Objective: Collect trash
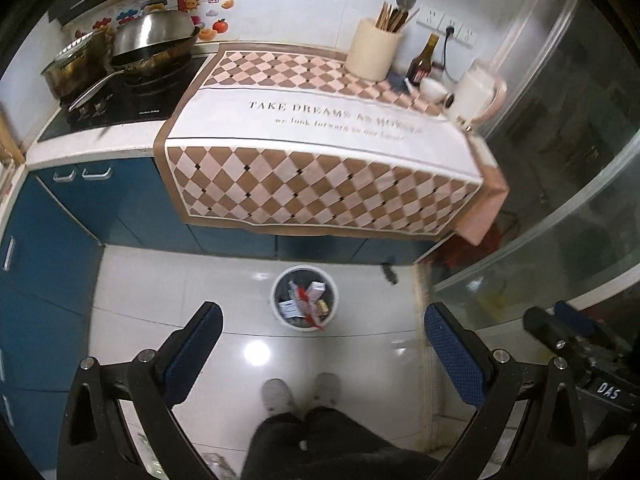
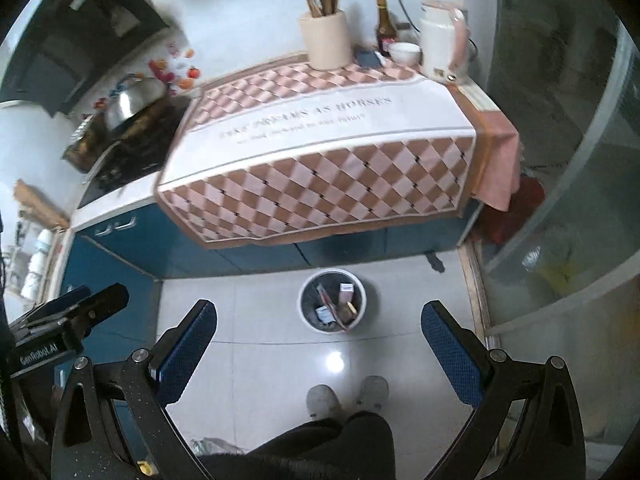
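Observation:
A round white trash bin stands on the floor in front of the blue cabinets, holding several pieces of trash. It also shows in the right wrist view with trash inside. My left gripper is open and empty, held high above the floor with the bin between its fingers. My right gripper is open and empty, likewise high above the bin. The right gripper shows at the right edge of the left wrist view; the left gripper shows at the left edge of the right wrist view.
A checkered cloth covers the counter, with a utensil holder, dark bottle, white bowl and kettle at the back. Pots sit on the stove at left. A glass partition stands at right. The person's feet are below.

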`<state>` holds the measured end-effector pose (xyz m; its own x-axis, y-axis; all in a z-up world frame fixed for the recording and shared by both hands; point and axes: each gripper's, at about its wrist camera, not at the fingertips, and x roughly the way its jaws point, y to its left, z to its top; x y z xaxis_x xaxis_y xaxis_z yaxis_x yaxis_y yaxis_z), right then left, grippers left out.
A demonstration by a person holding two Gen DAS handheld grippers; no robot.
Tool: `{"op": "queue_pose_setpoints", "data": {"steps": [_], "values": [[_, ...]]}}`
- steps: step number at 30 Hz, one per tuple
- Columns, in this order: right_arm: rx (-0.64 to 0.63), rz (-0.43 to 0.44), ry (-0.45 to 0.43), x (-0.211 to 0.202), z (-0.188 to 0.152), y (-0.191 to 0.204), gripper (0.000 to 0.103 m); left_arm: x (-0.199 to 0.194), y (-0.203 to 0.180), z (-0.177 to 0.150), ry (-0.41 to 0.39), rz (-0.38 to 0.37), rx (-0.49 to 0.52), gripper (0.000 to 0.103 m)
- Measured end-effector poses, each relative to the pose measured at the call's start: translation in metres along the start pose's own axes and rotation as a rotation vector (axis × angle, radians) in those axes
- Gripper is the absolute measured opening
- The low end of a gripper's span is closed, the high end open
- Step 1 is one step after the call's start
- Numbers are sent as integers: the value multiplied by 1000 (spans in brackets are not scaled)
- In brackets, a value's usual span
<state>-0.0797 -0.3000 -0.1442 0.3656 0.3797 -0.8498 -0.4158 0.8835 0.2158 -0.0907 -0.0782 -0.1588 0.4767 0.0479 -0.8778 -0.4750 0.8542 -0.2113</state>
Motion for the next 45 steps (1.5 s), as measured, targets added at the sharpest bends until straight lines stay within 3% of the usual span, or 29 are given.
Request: {"op": "queue_pose_setpoints", "data": {"steps": [7,13,26,45], "values": [[-48,76,22,-27,10,5,103,-22,-3,-3,-23,-62,-31,103],[-82,118,65,-19,9,12,103,-22,-4,-7,10,-45,-30,103],[-86,151,139,0,9,8,103,-15,-2,-14,63,-70,-28,103],[-86,173,165,6,7,5,103,-8,-2,-17,90,-113,-56,103]]}}
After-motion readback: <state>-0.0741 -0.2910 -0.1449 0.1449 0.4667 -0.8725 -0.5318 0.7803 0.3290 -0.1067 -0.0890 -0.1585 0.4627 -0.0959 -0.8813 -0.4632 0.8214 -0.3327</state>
